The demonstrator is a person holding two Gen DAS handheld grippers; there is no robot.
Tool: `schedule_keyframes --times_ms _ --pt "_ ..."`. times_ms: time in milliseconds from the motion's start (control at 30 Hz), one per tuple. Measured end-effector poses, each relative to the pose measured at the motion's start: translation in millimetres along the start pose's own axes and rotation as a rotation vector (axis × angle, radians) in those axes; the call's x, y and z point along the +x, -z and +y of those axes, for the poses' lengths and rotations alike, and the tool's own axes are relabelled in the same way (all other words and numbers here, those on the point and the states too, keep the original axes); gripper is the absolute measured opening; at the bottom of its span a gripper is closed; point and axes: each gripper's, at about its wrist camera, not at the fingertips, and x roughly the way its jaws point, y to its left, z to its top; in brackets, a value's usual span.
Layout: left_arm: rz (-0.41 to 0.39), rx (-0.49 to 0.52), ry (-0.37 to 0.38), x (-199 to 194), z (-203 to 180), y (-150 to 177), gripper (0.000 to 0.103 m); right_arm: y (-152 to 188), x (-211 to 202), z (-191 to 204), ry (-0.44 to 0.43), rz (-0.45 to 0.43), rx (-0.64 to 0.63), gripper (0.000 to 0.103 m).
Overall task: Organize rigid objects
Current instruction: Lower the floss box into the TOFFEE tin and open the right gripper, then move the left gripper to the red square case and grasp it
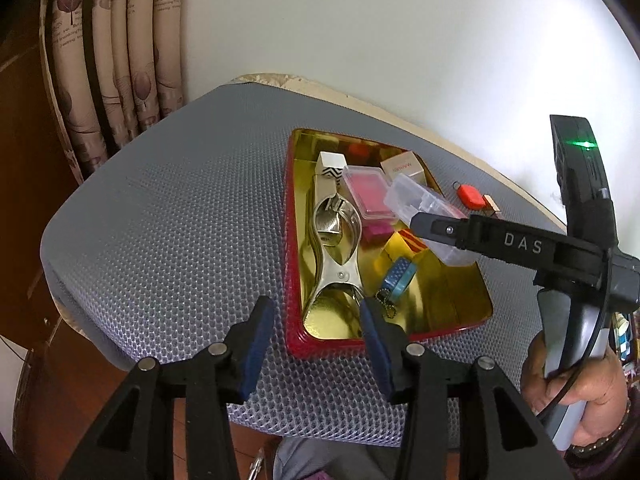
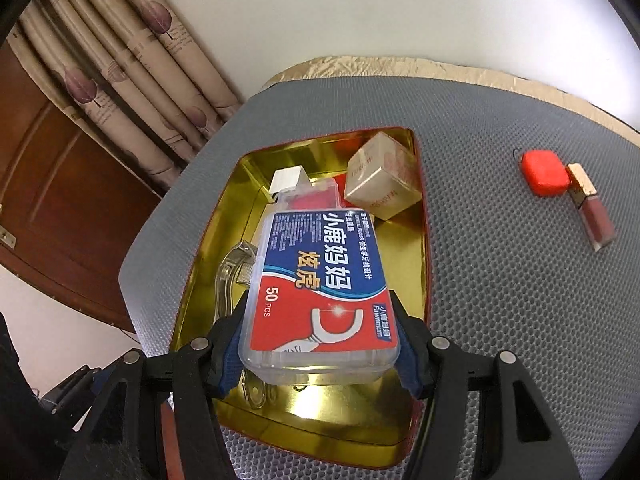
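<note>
A gold-lined red tin tray [image 1: 452, 320] [image 2: 208, 256] rests on a grey mesh cushion [image 1: 168, 216]. My right gripper [image 2: 320, 350] [image 1: 430, 226] is shut on a clear floss-pick box [image 2: 320, 280] [image 1: 424, 208] with a blue and red label, held over the tray's middle. My left gripper [image 1: 318, 340] stands open at the tray's near rim with nothing between its fingers. In the tray lie a metal clamp [image 1: 336, 248], a pink case [image 1: 370, 196], a beige carton [image 2: 382, 174] [image 1: 404, 168], a blue tape roll [image 1: 400, 276] and a white zigzag box [image 1: 331, 166].
On the cushion right of the tray lie a red key fob [image 2: 545, 173] [image 1: 469, 196] and a lip gloss tube [image 2: 592, 208] touching it. A curtain [image 1: 120, 60] and a wooden door [image 2: 60, 184] stand at the left, a white wall behind. A hand [image 1: 580, 392] holds the right gripper's handle.
</note>
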Motion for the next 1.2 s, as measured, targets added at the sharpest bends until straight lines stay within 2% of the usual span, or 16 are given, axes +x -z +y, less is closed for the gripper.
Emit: schedule_keyframes --times_ms 233,367,500,600,733,900,933,1033,1133,1200 --pt "0.003 0.026 -0.012 1 -5 2 0.045 9 0 -5 -0.017 0.017 0.03 0.061" --pt "-0.003 0.052 -0.029 0 -10 4 0.045 15 -10 -6 -0.041 -0.004 0.034 0.064" --pt "-0.005 0.085 -0.051 0 -16 6 0.045 24 -31 -15 -0.089 -0.075 0.051 0.066" --pt "-0.024 0.112 -0.072 -2 -21 8 0.045 32 -51 -27 -0.048 -0.153 0.052 0.07" --pt "-0.034 0.139 -0.097 -3 -26 9 0.045 45 -72 -64 0.158 -0.219 0.047 0.075" --pt "-0.038 0.18 -0.133 -2 -33 12 0.045 61 -86 -132 0.381 -0.209 0.108 0.075" --pt "-0.04 0.187 -0.14 -2 -34 13 0.045 66 -92 -151 0.447 -0.208 0.123 0.075" --pt "-0.045 0.217 -0.168 -1 -41 16 0.046 73 -104 -190 0.609 -0.196 0.126 0.075" --pt "-0.04 0.242 -0.186 2 -45 19 0.046 83 -115 -219 0.735 -0.192 0.118 0.075" --pt "-0.036 0.262 -0.201 3 -50 21 0.046 89 -120 -237 0.805 -0.182 0.126 0.081"
